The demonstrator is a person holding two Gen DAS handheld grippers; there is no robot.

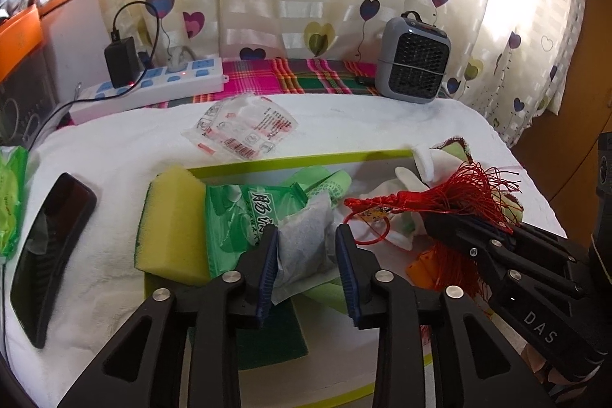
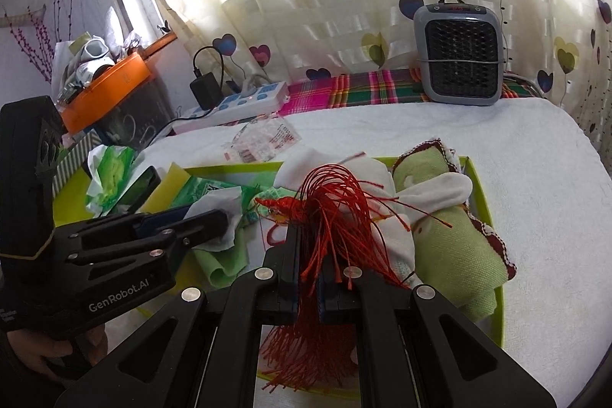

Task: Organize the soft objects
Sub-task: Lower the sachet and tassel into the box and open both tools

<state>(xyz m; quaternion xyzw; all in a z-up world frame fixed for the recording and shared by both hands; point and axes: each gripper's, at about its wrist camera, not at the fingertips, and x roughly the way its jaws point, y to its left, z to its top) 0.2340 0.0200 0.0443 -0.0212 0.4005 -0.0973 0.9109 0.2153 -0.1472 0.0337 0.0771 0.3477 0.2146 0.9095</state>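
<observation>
You are mid-sorting into the green-rimmed tray [image 1: 290,160]. Your left hand-held gripper [image 1: 308,266] sits half-wide around the white wipe [image 1: 304,239], w/o a firm squeeze. Your right hand-held gripper [image 2: 310,274] pinches the red tassel [image 2: 329,201] over the tray; next, lay it down. Readable: "GenRobot.AI", "DAS".
</observation>
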